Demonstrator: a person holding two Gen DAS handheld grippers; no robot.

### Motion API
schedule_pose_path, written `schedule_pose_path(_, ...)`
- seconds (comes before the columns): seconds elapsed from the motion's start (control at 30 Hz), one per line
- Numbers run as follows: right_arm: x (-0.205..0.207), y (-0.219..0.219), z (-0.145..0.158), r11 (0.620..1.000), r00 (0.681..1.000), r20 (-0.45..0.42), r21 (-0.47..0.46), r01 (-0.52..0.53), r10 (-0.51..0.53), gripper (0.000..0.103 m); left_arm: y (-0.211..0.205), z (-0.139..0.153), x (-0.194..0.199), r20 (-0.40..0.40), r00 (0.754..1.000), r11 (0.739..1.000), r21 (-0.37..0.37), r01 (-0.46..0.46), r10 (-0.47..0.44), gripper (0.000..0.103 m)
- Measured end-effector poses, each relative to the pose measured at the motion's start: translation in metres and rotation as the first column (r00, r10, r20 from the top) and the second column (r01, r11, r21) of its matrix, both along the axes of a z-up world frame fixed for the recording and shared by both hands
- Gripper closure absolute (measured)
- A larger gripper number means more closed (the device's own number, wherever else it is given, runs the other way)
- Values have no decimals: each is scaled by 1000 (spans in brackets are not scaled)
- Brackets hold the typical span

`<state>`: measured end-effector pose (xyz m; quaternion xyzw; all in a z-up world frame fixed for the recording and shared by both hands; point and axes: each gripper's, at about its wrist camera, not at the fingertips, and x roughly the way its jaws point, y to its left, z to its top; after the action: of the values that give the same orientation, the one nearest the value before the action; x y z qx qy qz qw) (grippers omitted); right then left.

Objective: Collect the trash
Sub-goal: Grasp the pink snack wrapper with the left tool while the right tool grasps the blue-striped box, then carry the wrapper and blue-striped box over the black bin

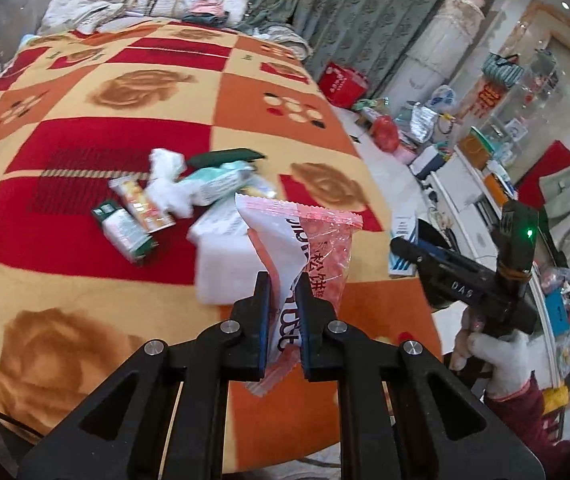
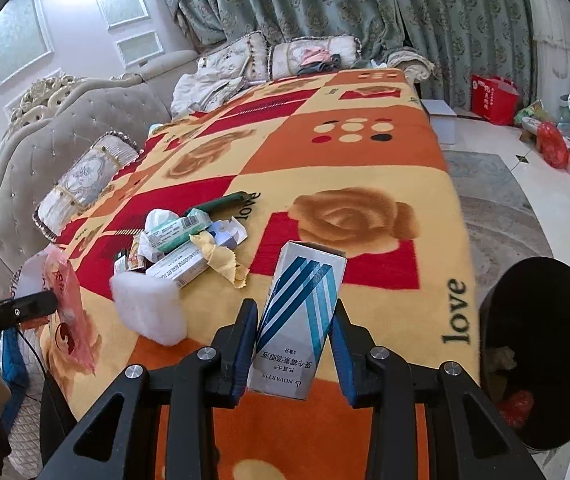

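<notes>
My left gripper (image 1: 283, 286) is shut on a pink and white plastic snack wrapper (image 1: 305, 240), held up above the patterned blanket (image 1: 85, 280). My right gripper (image 2: 293, 312) is shut on a white carton with blue stripes (image 2: 305, 280), lifted near the blanket's front edge. Behind them lies a pile of trash: crumpled tissue (image 1: 167, 184), small medicine boxes (image 1: 125, 232), a white foam block (image 2: 149, 312) and a yellow cloth (image 2: 221, 260). A black bin (image 2: 545, 352) stands at the right, beside the blanket's edge, with some rubbish inside.
Pillows (image 2: 85, 180) and a tufted headboard (image 2: 25, 160) line the left and far sides. Green curtains (image 2: 365, 0) hang behind. A red bag (image 2: 493, 96) and cluttered items sit on the floor at the right. A gloved hand (image 1: 497, 356) holds the right gripper.
</notes>
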<state>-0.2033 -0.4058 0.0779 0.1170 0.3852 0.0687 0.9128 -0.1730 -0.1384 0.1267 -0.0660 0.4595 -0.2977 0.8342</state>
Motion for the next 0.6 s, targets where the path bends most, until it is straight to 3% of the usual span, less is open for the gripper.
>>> schedule_pose_path(0.6,-42,-74,-1,988,988,3,9,153,-153,69,-136,-9,8,6,983,983,22,182,-182,93)
